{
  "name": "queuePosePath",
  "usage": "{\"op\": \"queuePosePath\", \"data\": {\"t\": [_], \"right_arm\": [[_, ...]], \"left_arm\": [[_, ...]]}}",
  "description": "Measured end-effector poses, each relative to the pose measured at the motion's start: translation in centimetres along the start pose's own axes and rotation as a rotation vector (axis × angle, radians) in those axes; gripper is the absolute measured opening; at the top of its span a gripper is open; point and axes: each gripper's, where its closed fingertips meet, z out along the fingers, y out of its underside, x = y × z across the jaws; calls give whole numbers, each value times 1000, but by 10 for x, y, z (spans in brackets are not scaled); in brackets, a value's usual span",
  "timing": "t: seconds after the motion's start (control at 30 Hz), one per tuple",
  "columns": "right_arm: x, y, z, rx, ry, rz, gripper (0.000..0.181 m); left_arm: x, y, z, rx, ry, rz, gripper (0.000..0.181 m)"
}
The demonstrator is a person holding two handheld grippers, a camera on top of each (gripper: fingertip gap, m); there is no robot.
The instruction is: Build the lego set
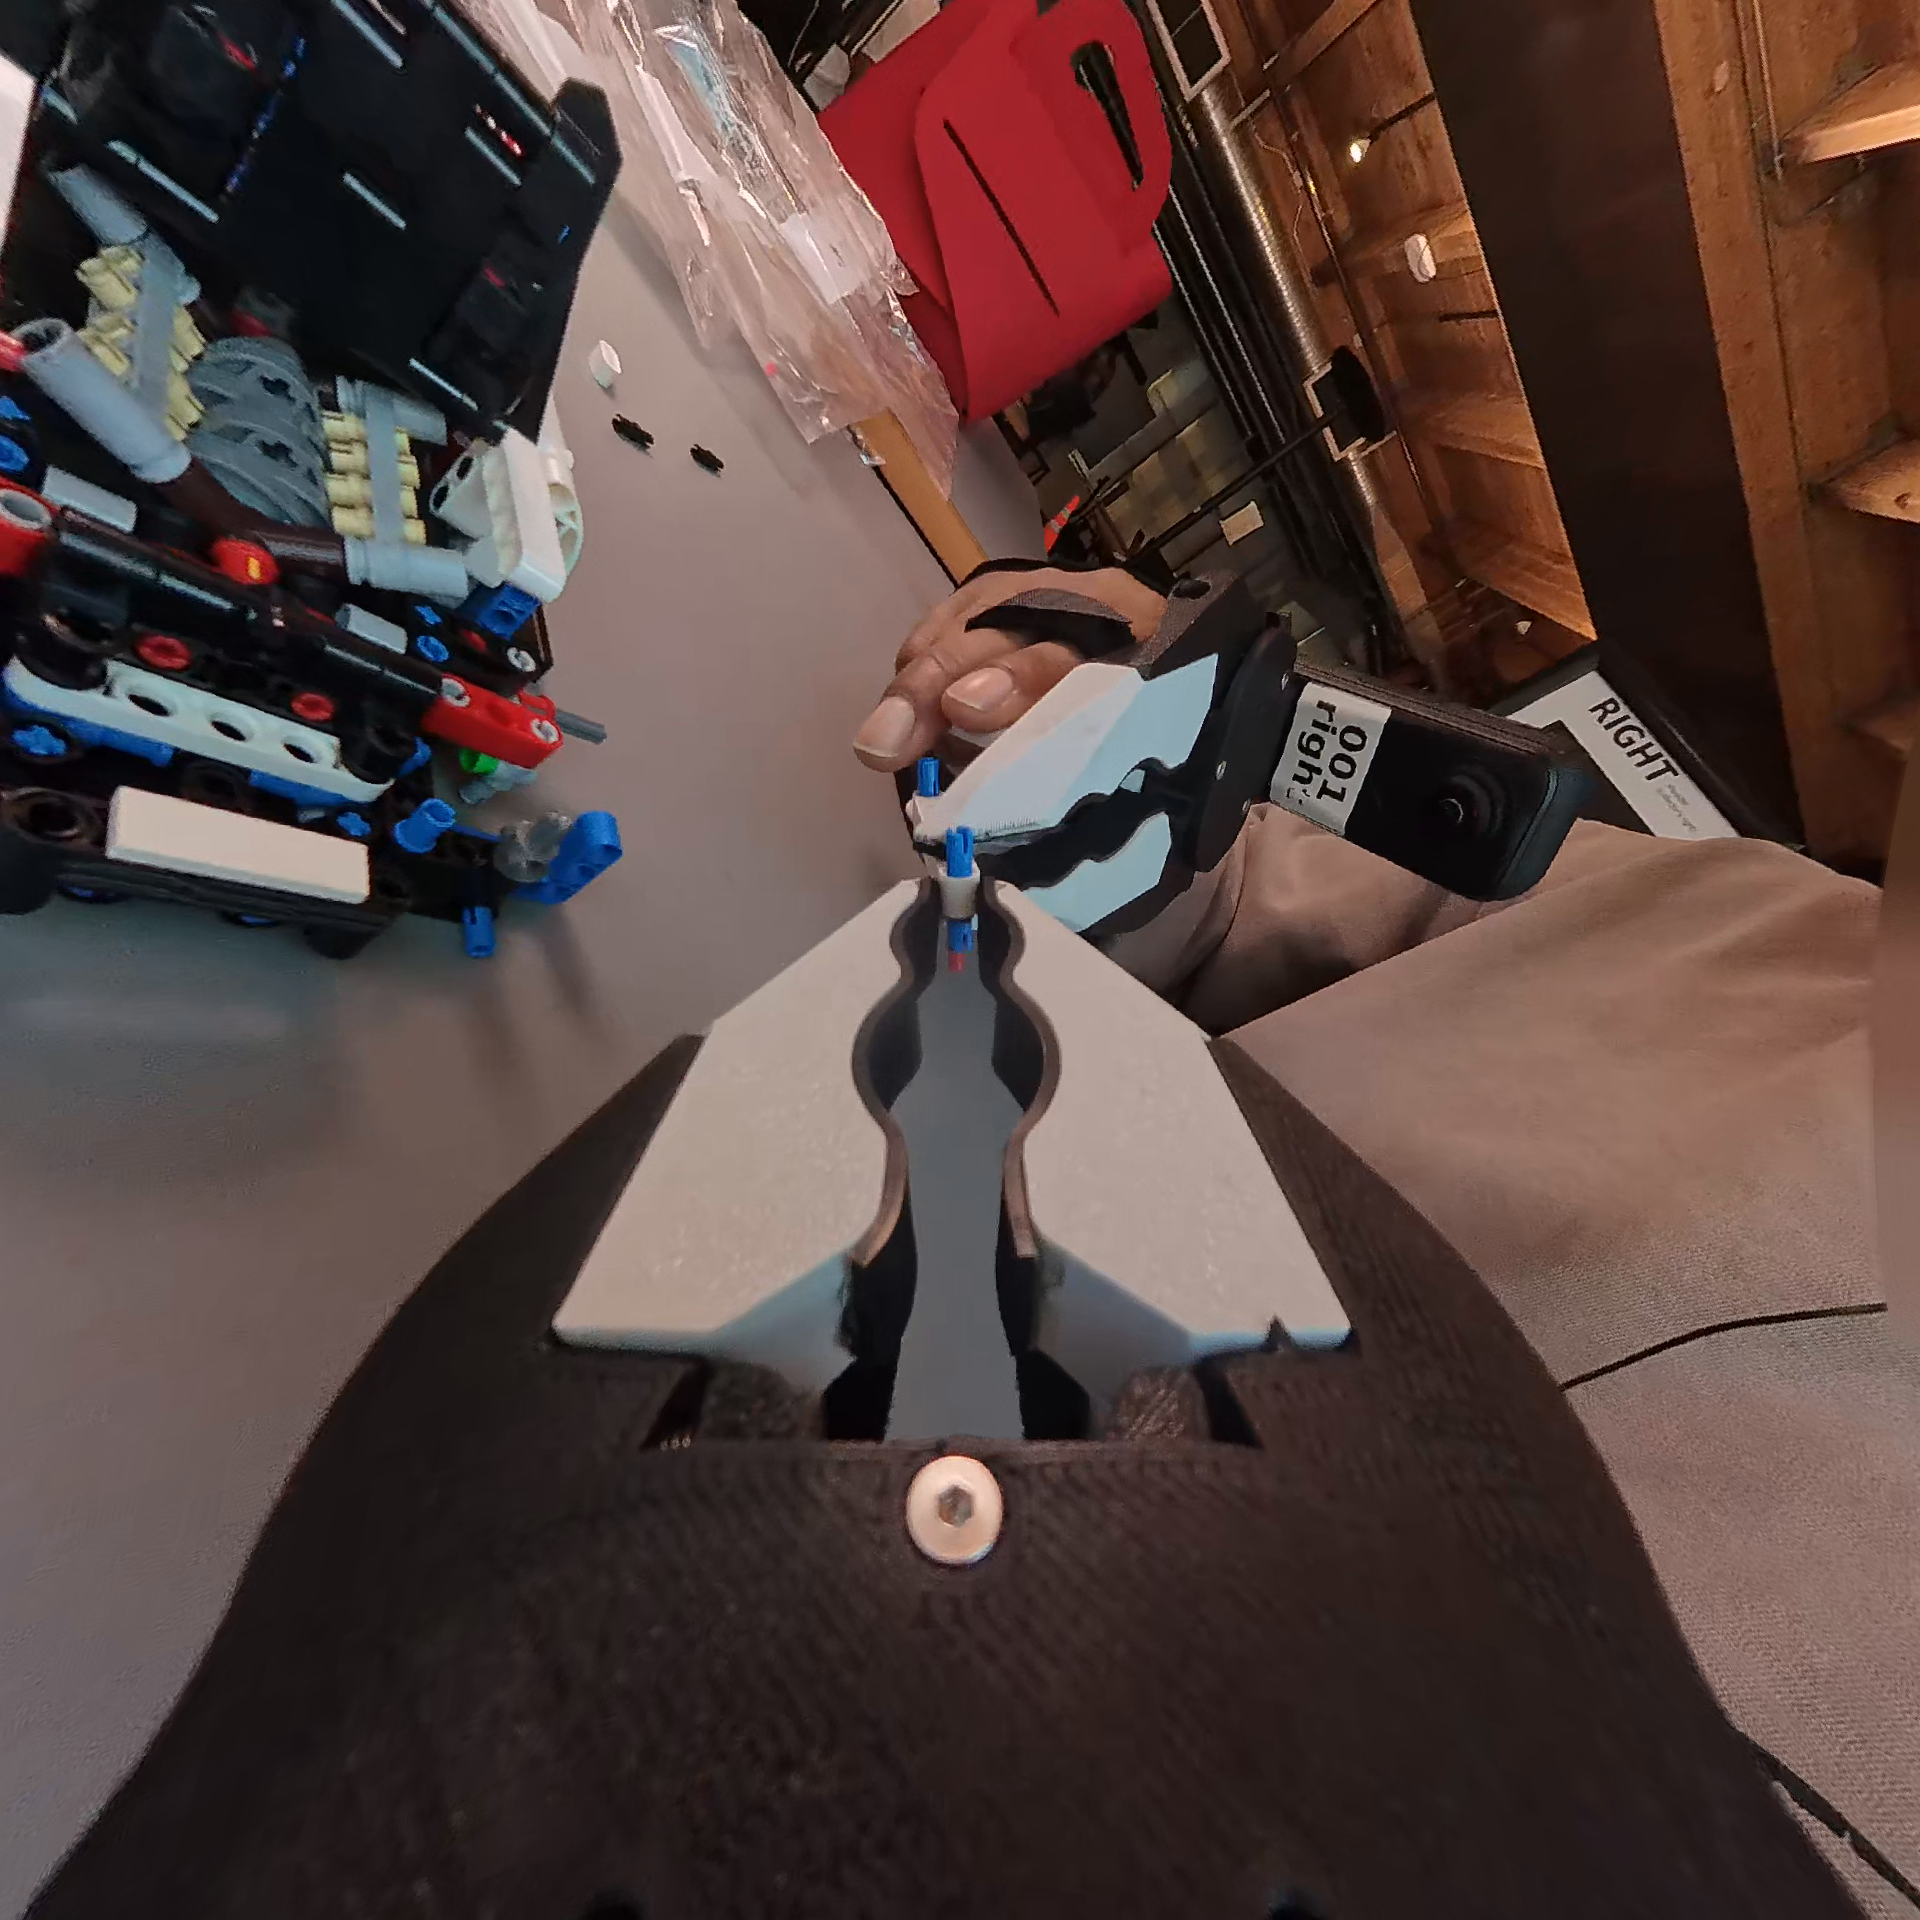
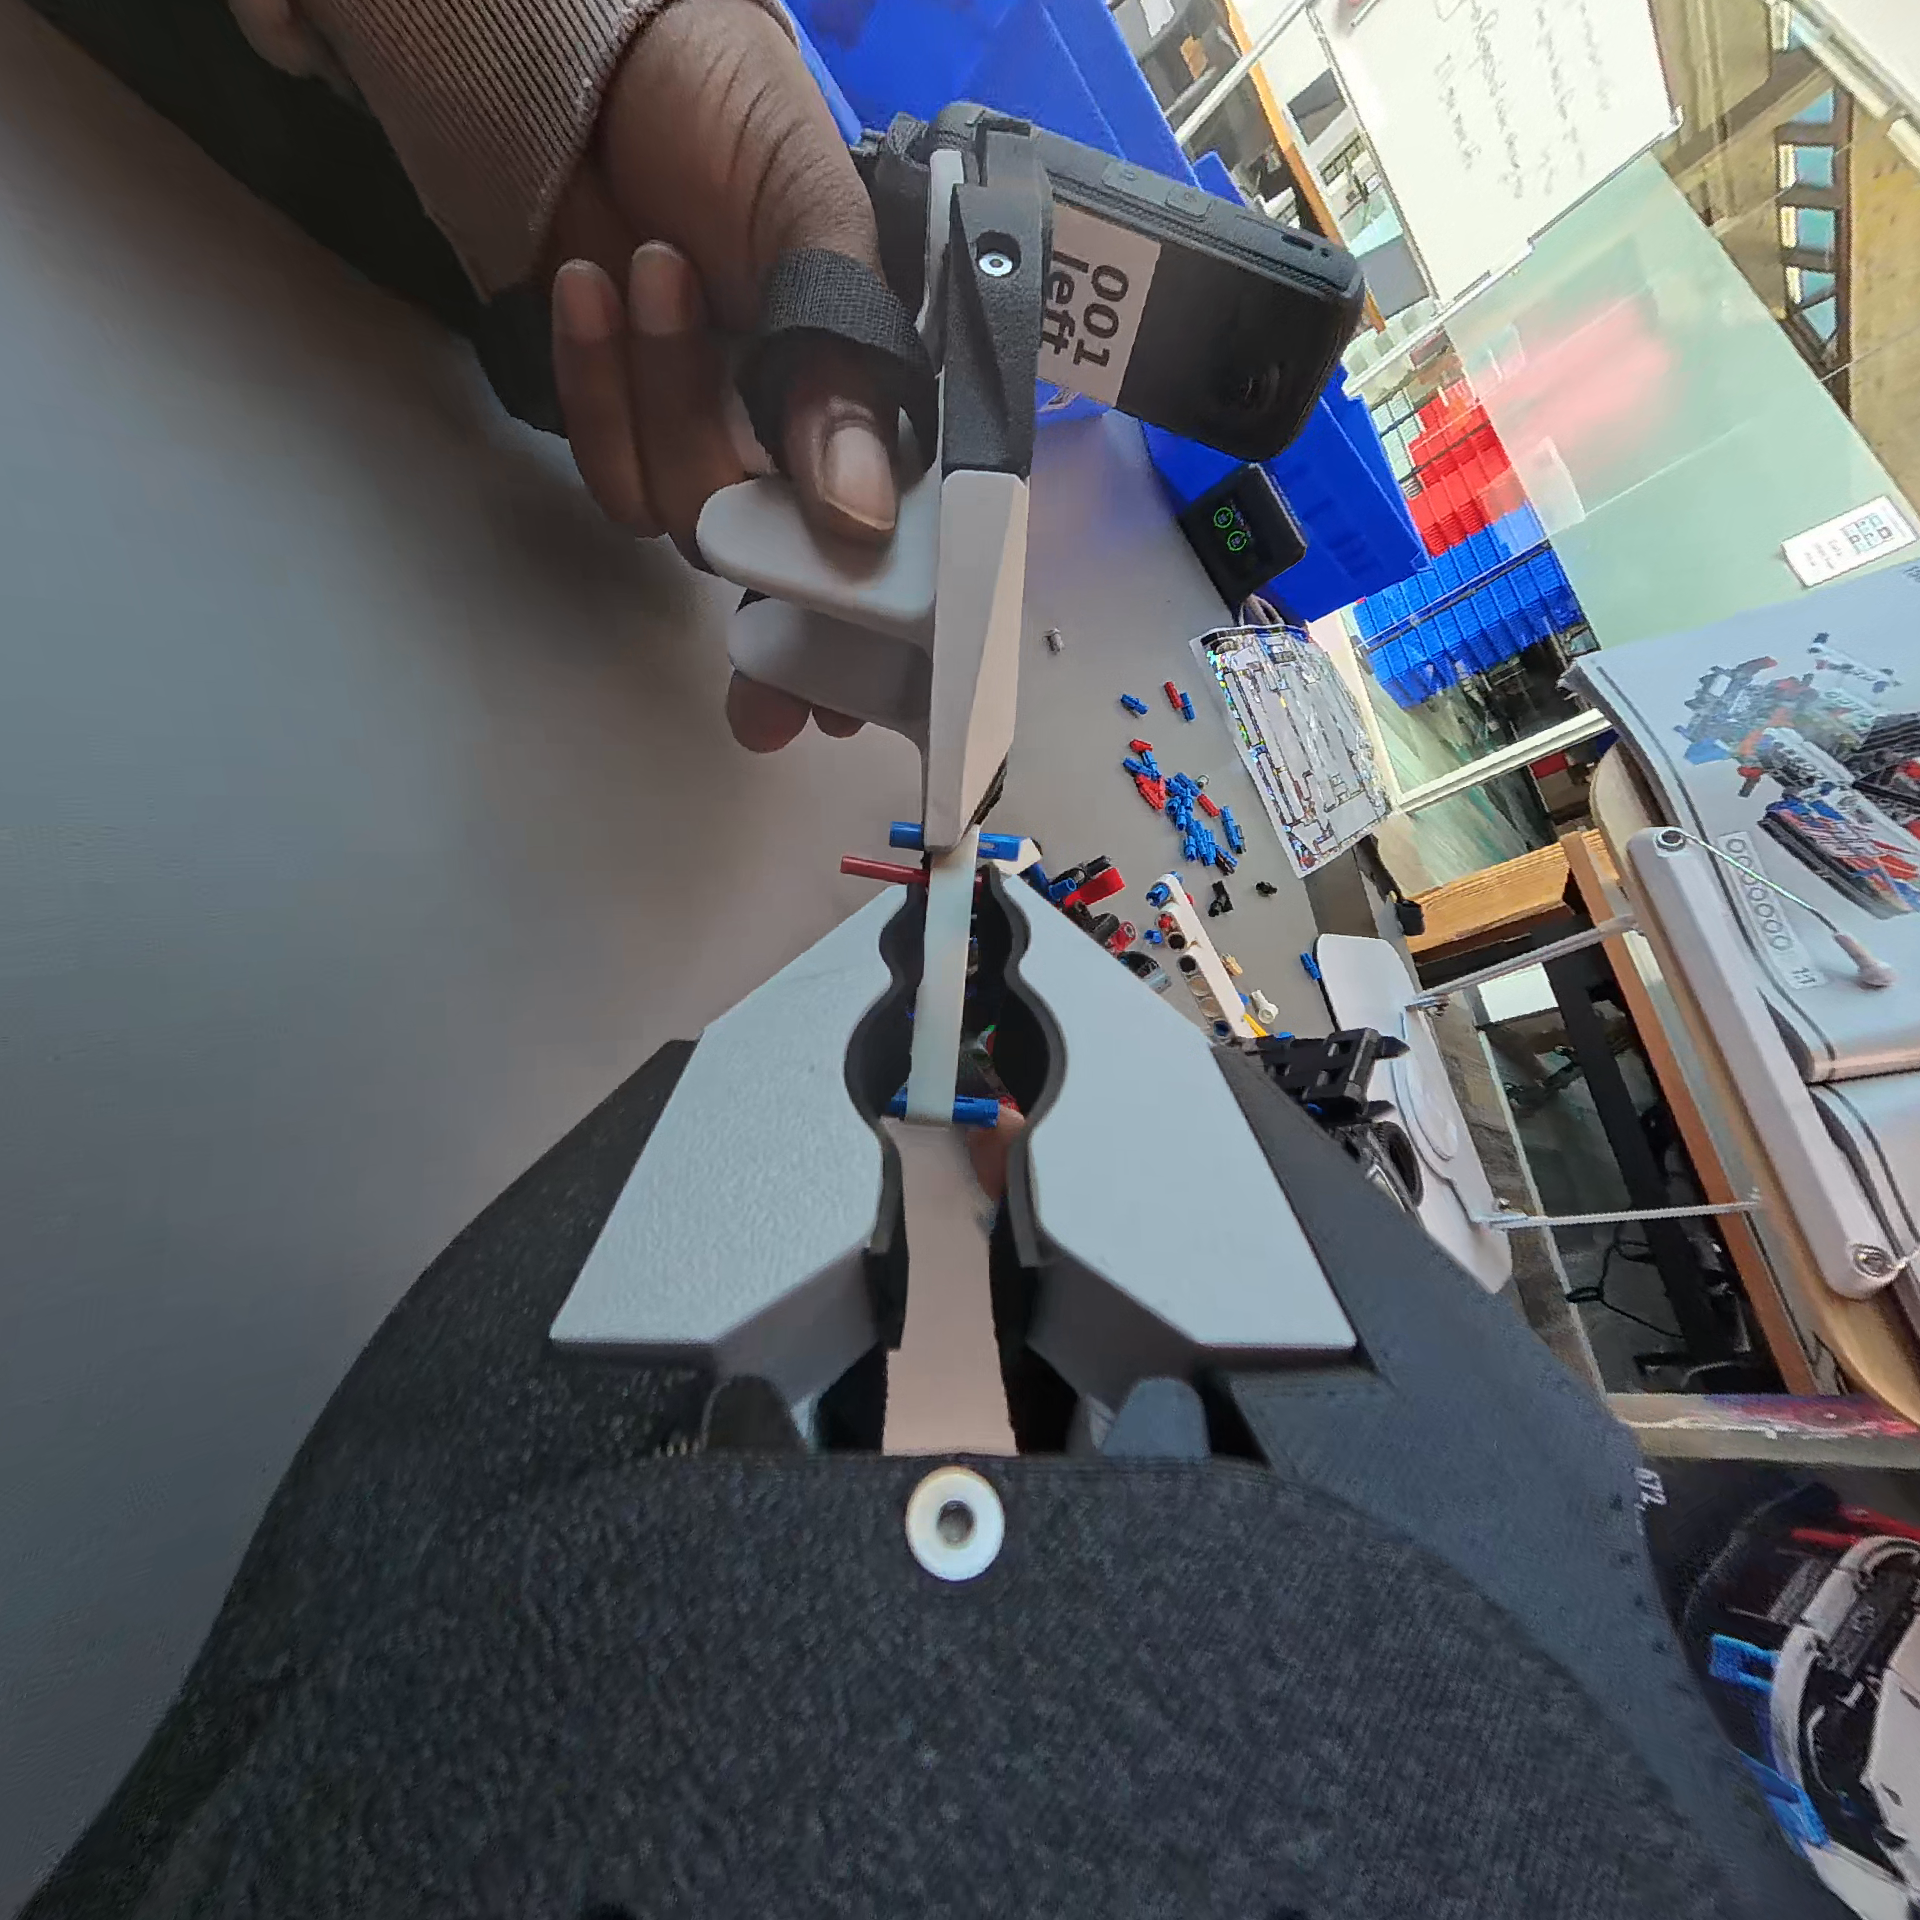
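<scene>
While the half-built model (image 1: 260, 582) is sitting well apart on the grey table (image 1: 727, 644), both grippers are meeting in the air above the table edge to work on one small sub-assembly. The right gripper (image 2: 951, 904) is closing its jaws edge-on around a white beam (image 2: 940, 1008), so the flat faces are clamped and the pin holes are staying free on either side. Blue pins (image 2: 971, 1110) are poking out of the beam near the bottom of the jaws and again near the top, and a red pin (image 2: 883, 869) is sticking out sideways just beside the tips.

The left gripper (image 1: 958, 894) is pinching the end of that same beam, with a blue pin (image 1: 960, 844) standing up between its tips and a red tip (image 1: 956, 961) showing just below; its jaws are nearly together and gripping the piece. Holding from two directions looks deliberate: one gripper is probably bracing the beam while the other is pressing or steadying a pin in its hole, so the part is not twisting under the push.

Loose pins (image 2: 1184, 800) and other parts are lying scattered farther along the table, near a sticker sheet (image 2: 1299, 748), and the booklet (image 2: 1787, 748) is propped open on a stand at the right, likely kept within sight for reference. Whether each pin is fully seated I cannot tell.
</scene>
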Motion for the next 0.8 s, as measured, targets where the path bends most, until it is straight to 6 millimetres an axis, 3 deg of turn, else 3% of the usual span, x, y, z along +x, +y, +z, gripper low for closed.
{"op": "queuePosePath", "data": {"t": [0.3,0.4,0.57,0.8], "right_arm": [[6,-1,3,23,49,2,15],[5,1,1,11,39,-13,9],[2,6,-2,8,8,53,9],[10,9,-4,28,16,122,14]], "left_arm": [[0,-9,-3,44,-4,-11,5],[0,-4,0,23,3,-20,5],[-2,-2,5,16,10,-36,5],[-3,-12,-3,67,-8,-23,5]]}}
